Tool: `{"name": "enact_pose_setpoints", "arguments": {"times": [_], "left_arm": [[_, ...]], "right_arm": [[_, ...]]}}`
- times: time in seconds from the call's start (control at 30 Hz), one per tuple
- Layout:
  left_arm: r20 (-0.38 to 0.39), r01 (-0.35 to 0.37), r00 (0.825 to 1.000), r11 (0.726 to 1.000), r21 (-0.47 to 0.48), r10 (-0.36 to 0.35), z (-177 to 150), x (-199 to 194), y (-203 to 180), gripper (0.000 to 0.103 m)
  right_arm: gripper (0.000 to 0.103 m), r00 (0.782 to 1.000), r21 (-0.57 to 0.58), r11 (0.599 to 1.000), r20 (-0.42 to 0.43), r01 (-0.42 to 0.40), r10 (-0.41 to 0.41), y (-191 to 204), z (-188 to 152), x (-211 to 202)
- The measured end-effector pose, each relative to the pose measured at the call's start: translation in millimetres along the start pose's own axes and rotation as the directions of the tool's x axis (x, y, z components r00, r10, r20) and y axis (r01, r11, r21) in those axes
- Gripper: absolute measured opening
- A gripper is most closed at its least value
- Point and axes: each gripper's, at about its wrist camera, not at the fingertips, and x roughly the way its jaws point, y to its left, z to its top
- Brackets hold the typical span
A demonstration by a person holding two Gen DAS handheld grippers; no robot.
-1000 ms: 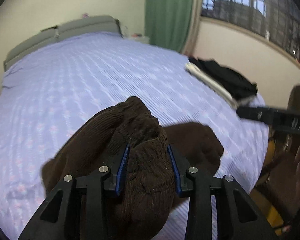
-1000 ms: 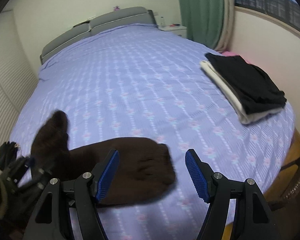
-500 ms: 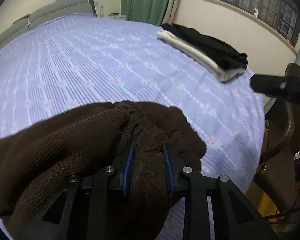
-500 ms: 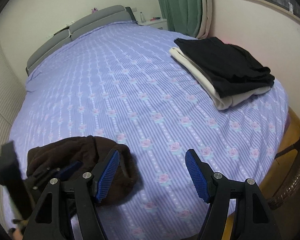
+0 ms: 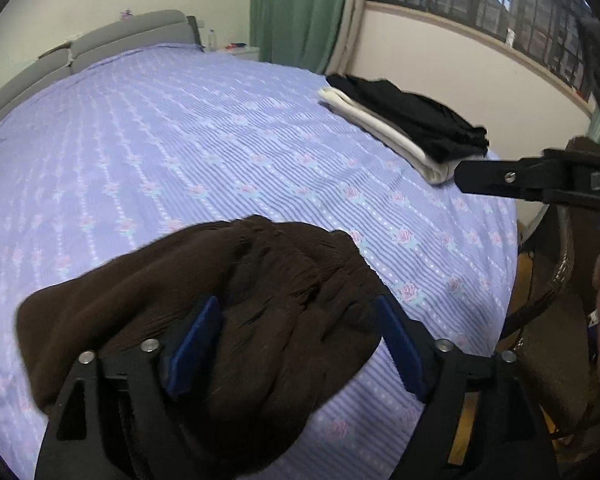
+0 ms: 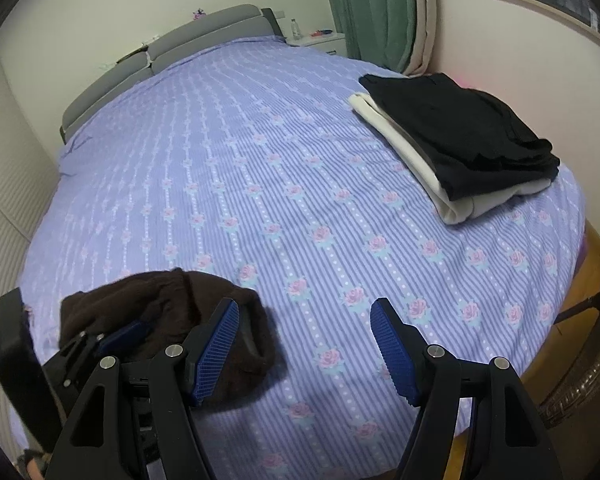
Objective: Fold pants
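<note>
The brown corduroy pants [image 5: 228,280] lie in a crumpled heap on the lilac bed sheet [image 5: 180,140], near its front edge. My left gripper [image 5: 298,324] straddles the heap. Its jaws are opening, and the blue pads [image 5: 196,340] stand apart with fabric loose between them. In the right wrist view the pants [image 6: 160,308] sit at the lower left with the left gripper [image 6: 104,340] over them. My right gripper [image 6: 304,332] hangs open above bare sheet just right of the heap, holding nothing. Its finger also shows at the right of the left wrist view [image 5: 532,180].
A folded stack of clothes [image 6: 460,140], black on cream, rests at the bed's right side. A grey headboard [image 6: 204,36] and a nightstand [image 6: 320,40] lie at the far end. A wicker chair [image 5: 560,320] stands off the bed's right corner, on a wooden floor.
The left jaws were shut on the raised brown pants and have now spread wide. The heap has come down onto the sheet. The right gripper shifted right, off the pants.
</note>
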Motion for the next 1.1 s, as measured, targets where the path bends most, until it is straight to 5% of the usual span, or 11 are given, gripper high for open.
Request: {"name": "enact_pose_setpoints", "arguments": {"times": [0.27, 0.47, 0.6, 0.7, 0.93, 1.1], "left_arm": [[0.045, -0.077, 0.996, 0.994, -0.075, 0.081, 4.0, -73.9, 59.7, 0.086], [0.030, -0.124, 0.992, 0.991, -0.045, 0.126, -0.1, -88.1, 129.1, 0.086], [0.041, -0.048, 0.998, 0.999, -0.024, 0.049, -5.3, -86.3, 168.0, 0.076], [0.013, 0.062, 0.998, 0.994, 0.086, -0.064, -9.4, -77.2, 185.3, 0.069], [-0.155, 0.268, 0.962, 0.881, 0.390, -0.224, -13.8, -45.5, 205.5, 0.063], [-0.261, 0.417, 0.908, 0.775, 0.475, -0.328, -6.2, -24.0, 214.9, 0.062]], "right_arm": [[0.070, 0.999, -0.021, 0.999, 0.020, -0.041, 0.042, 34.1, 1.9, -18.5], [0.070, 0.998, 0.007, 0.998, 0.011, -0.067, 0.067, 63.4, -9.1, -28.4], [0.070, 0.996, 0.048, 0.995, -0.003, -0.086, 0.086, 82.2, -27.2, -31.7], [0.070, 0.989, 0.122, 0.983, -0.041, -0.133, 0.139, 96.1, -48.6, -25.6], [0.068, 0.968, 0.295, 0.936, -0.103, -0.191, 0.231, 148.8, -112.6, 2.4], [0.059, 0.960, 0.370, 0.906, -0.104, -0.205, 0.260, 187.5, -135.8, 26.7]]}}
